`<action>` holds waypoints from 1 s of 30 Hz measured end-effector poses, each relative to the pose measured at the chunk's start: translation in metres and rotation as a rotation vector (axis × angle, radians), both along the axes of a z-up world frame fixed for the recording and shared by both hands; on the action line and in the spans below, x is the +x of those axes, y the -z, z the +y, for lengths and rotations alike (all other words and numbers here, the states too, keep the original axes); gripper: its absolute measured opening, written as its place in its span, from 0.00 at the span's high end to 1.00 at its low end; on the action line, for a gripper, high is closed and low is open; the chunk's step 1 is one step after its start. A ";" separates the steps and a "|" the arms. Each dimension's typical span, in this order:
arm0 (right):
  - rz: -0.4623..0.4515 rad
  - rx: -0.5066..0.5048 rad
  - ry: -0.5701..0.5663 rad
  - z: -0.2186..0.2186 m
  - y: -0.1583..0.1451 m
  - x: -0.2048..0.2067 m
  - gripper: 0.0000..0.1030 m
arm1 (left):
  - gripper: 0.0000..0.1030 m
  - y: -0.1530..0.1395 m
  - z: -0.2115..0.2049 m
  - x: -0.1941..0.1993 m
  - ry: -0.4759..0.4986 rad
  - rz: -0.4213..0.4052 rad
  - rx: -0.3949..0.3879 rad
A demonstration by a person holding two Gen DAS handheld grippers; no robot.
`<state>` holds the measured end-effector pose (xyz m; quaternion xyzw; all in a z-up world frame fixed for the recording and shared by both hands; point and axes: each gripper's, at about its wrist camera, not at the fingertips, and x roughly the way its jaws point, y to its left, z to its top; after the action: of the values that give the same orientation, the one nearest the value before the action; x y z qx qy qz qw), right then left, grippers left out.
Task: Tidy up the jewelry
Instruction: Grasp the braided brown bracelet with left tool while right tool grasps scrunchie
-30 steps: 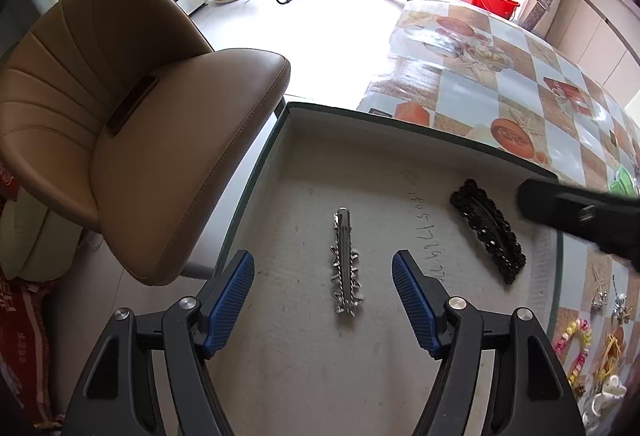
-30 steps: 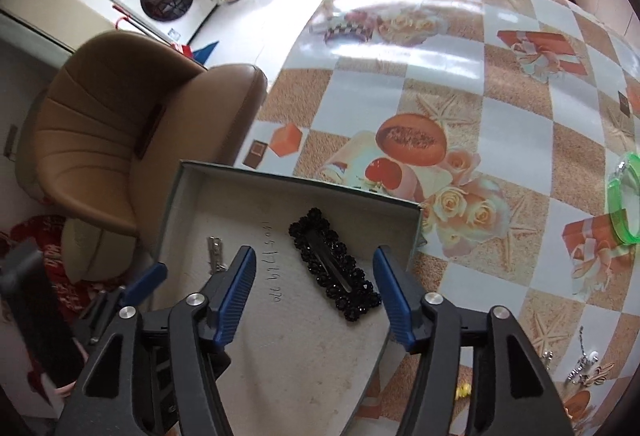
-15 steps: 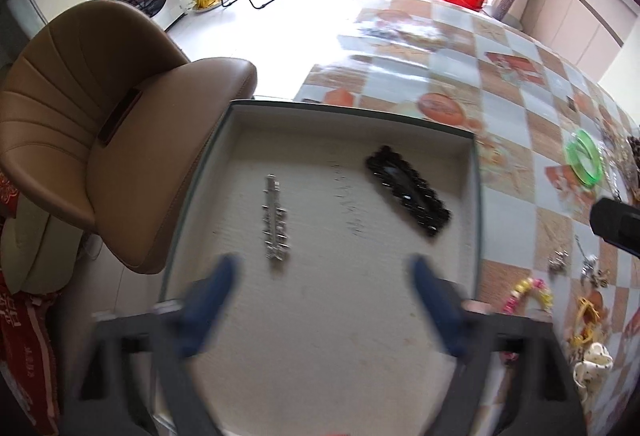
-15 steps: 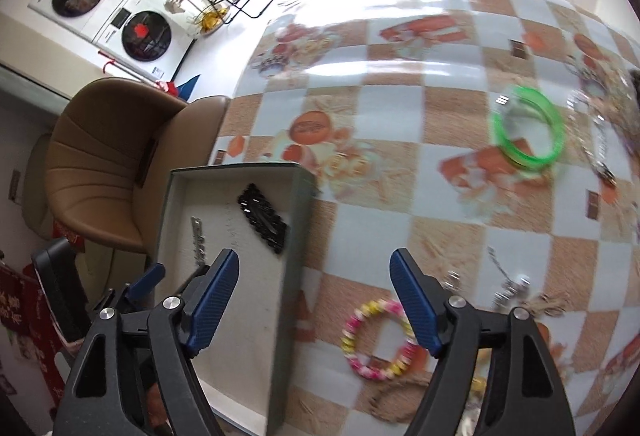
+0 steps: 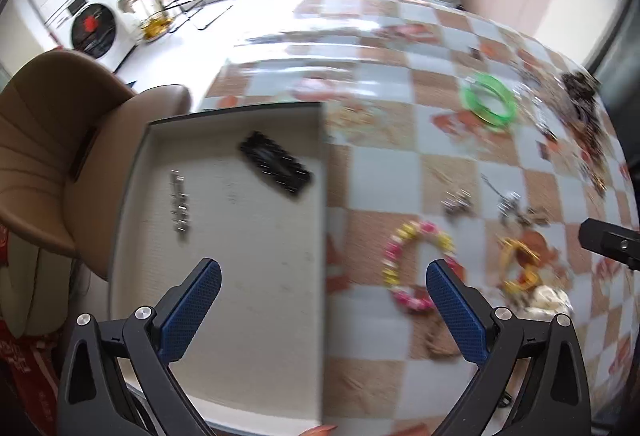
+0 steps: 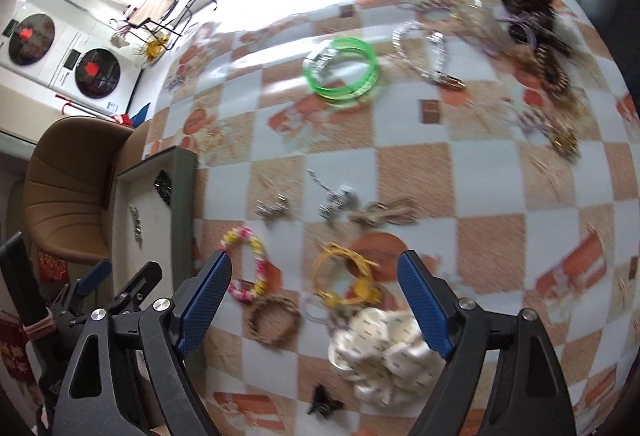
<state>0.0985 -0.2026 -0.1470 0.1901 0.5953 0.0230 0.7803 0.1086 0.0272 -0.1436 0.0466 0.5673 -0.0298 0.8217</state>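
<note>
A grey tray [image 5: 320, 164] [image 6: 182, 196] at the table's left edge holds a black beaded hair clip [image 5: 275, 167] [image 6: 163, 188] and a silver spiked clip [image 5: 179, 205] [image 6: 136, 226]. My left gripper [image 5: 320, 300] is open and empty above the tray's right rim. My right gripper [image 6: 316, 300] is open and empty above a yellow bracelet [image 6: 344, 278] [image 5: 516, 264] and a white scrunchie [image 6: 380, 352]. A pink-yellow bead bracelet [image 5: 412, 268] [image 6: 248, 264] lies right of the tray. Green bangles [image 6: 342, 68] [image 5: 488, 102] lie further back.
A woven ring [image 6: 274, 322], a small black claw clip [image 6: 322, 402], silver earrings [image 6: 272, 208], a twine bow [image 6: 384, 214], a silver chain [image 6: 424, 52] and a dark tangle of hair ties [image 6: 532, 8] lie on the checkered tablecloth [image 6: 480, 176]. A brown chair [image 5: 52, 140] stands left of the table.
Both grippers have pulled back from the tray and swung right over the loose jewelry on the tablecloth. Both clips stay in the tray.
</note>
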 end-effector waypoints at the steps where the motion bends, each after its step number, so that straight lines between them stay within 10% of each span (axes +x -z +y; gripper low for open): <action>1: 0.007 -0.008 0.007 -0.005 0.001 -0.006 0.16 | 0.00 0.000 -0.006 -0.004 0.010 0.006 -0.006; 30: 0.105 -0.151 -0.134 -0.012 0.057 -0.079 0.16 | 0.09 0.076 -0.075 -0.037 0.113 0.212 0.006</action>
<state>0.0195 -0.2141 -0.2035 0.0917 0.6466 0.0203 0.7570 0.0720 -0.0479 -0.2195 0.0775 0.6475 -0.0792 0.7539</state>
